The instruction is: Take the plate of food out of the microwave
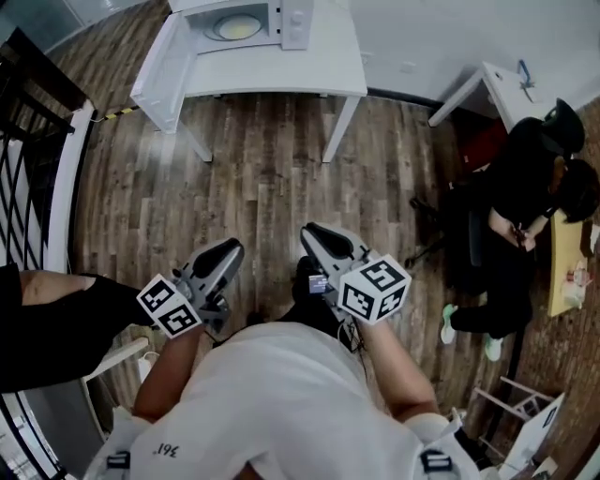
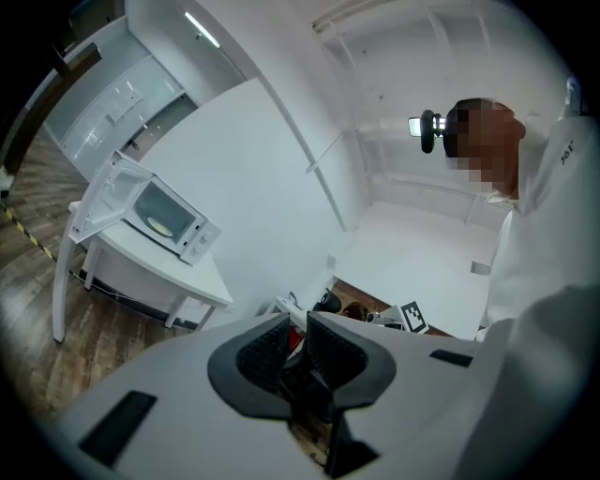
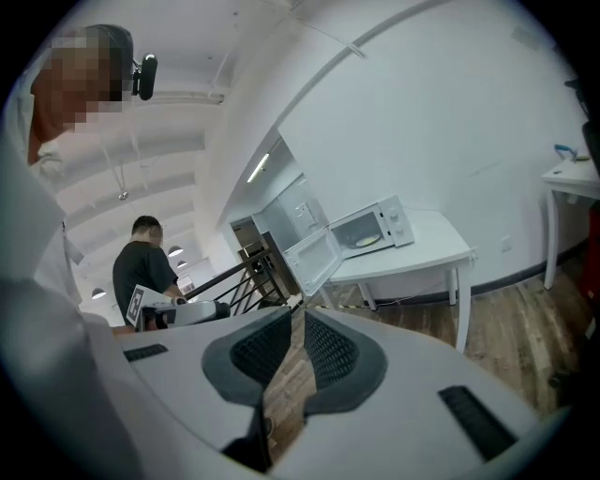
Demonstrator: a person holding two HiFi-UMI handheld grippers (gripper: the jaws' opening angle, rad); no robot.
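Plate (image 1: 236,27) rests inside microwave (image 1: 296,21) (door (image 3: 311,261) open) — on white table (image 1: 281,70).

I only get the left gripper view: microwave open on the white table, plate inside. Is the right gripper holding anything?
Observer: No. In its own view the right gripper has its jaws slightly apart, with nothing between them.
Operator: Okay. Is anyone standing on our left?
Observer: Yes, a person in black stands there, near the black railing.
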